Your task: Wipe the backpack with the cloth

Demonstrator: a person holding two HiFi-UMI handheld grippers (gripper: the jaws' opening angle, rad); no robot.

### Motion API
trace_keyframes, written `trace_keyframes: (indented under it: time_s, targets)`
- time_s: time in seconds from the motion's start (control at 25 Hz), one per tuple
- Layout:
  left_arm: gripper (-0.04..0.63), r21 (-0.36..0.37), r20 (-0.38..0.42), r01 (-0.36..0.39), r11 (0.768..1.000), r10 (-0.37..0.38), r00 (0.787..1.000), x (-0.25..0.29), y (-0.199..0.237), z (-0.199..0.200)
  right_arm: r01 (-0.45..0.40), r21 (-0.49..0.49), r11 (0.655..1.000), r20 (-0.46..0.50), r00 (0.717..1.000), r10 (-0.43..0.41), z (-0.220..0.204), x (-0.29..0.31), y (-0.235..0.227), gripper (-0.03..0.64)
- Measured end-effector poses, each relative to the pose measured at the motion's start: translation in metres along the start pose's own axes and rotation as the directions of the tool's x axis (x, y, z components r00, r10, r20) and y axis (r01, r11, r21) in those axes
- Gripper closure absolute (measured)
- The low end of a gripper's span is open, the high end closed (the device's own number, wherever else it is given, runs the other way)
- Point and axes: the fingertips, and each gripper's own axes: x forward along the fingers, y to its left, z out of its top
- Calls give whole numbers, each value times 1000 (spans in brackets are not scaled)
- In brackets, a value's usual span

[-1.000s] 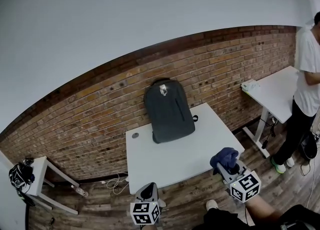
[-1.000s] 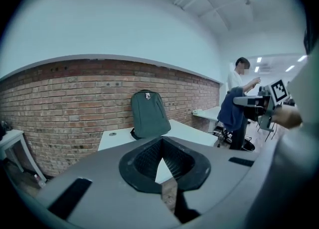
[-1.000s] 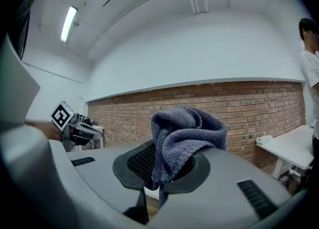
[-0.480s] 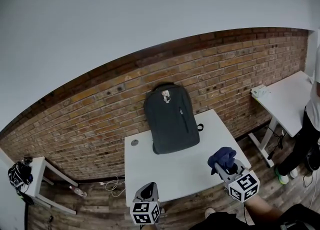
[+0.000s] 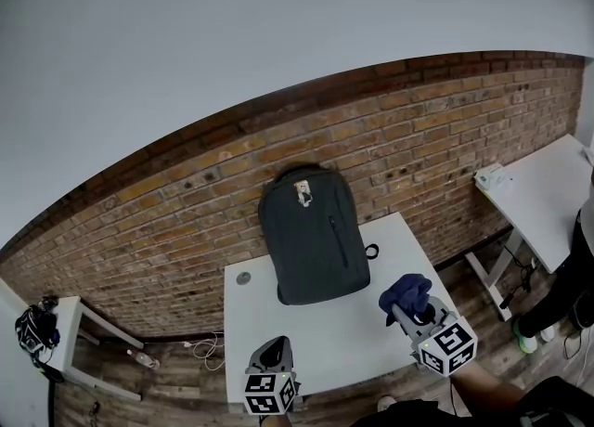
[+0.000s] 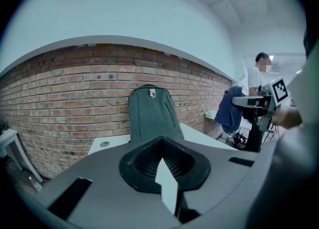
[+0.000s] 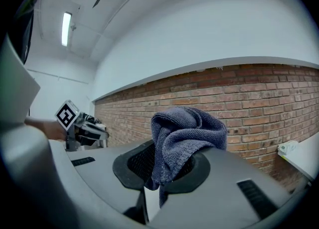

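Note:
A dark grey backpack [image 5: 311, 235] stands upright on the white table [image 5: 325, 328], leaning on the brick wall; it also shows in the left gripper view [image 6: 151, 113]. My right gripper [image 5: 409, 304] hovers over the table's near right corner, shut on a bunched blue cloth [image 5: 403, 290] [image 7: 187, 133], well short of the backpack. In the left gripper view, the cloth [image 6: 230, 108] hangs from that gripper at the right. My left gripper [image 5: 272, 353] is at the table's near edge, jaws together and holding nothing.
A second white table [image 5: 548, 193] with a small pale item [image 5: 492, 177] stands at the right, with a person [image 5: 580, 277] beside it. A small white side table [image 5: 70, 323] carrying a dark bundle [image 5: 35, 328] is at the far left. Cables [image 5: 209, 346] lie on the wooden floor.
The view has closed in on the table, so the backpack looks larger. The right gripper with the cloth drifted slightly left. The person at the right slid toward the frame's edge.

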Motion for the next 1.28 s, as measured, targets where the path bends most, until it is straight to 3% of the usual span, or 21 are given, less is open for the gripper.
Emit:
trace_keyframes:
  time_s: [0.24, 0.72, 0.84, 1.04, 1.28]
  targets:
    - [606, -4, 18, -20, 1000, 20, 1000, 27, -1, 21, -66, -17, 998, 10, 998, 66, 10, 29, -13, 580]
    - [606, 8, 8, -54, 999, 54, 999, 39, 12, 29, -121, -4, 993, 12, 993, 121, 15, 68, -16, 580]
    - [604, 5, 21, -48, 999, 48, 999, 41, 22, 33, -122, -10, 992, 12, 992, 123, 17, 80, -11, 580]
    - [604, -60, 66, -13, 998, 17, 998, 46, 47, 47, -104, -8, 995, -1, 995, 104, 22, 105, -3, 580]
    - [606, -33, 75, -37, 999, 39, 996, 50, 89, 59, -72, 25, 997, 42, 997, 71, 48, 131, 2, 580]
